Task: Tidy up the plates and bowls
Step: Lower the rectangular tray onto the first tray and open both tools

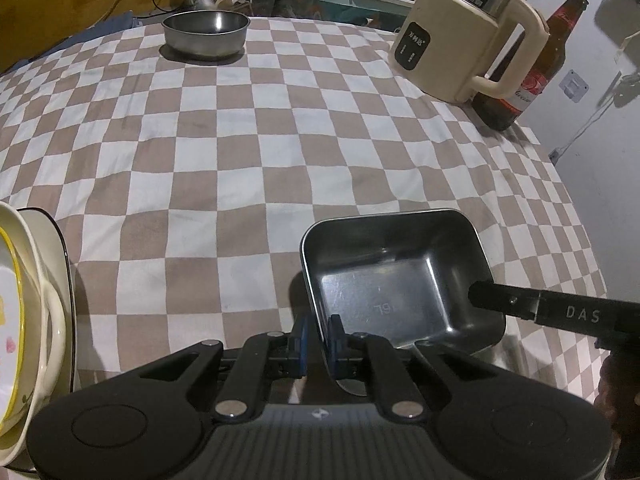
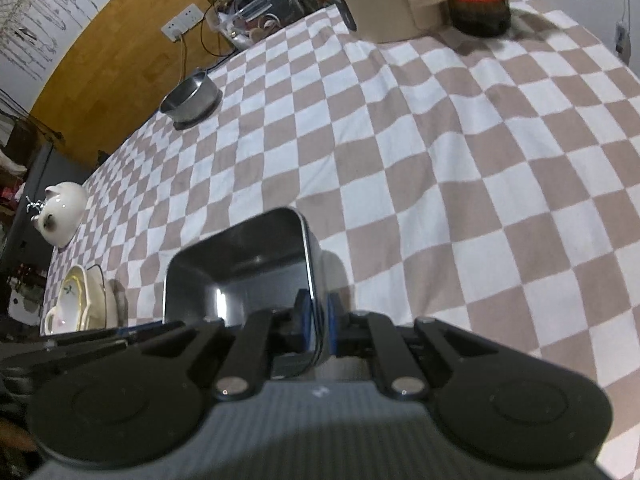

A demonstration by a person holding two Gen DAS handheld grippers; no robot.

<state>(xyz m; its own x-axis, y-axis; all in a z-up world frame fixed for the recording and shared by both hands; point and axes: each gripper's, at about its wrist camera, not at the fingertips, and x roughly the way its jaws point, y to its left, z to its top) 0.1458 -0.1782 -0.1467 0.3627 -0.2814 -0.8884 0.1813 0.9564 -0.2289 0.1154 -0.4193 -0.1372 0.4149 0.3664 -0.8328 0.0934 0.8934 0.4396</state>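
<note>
A rectangular steel tray (image 1: pixel 396 276) sits low over the checkered tablecloth (image 1: pixel 240 152), held at two sides. My left gripper (image 1: pixel 320 340) is shut on the tray's left wall. My right gripper (image 2: pixel 318 326) is shut on the tray's (image 2: pixel 240 276) right wall; its finger (image 1: pixel 504 300) shows in the left wrist view. A round steel bowl (image 1: pixel 206 32) stands at the far side, also in the right wrist view (image 2: pixel 190 98). Stacked cream dishes (image 1: pixel 24 308) sit at the left, also in the right wrist view (image 2: pixel 80 300).
A cream electric kettle (image 1: pixel 460 40) and a brown beer bottle (image 1: pixel 528 72) stand at the far right. A white teapot (image 2: pixel 62 212) stands at the left edge. Clutter and a plastic box (image 2: pixel 260 12) lie beyond the table by the wooden wall.
</note>
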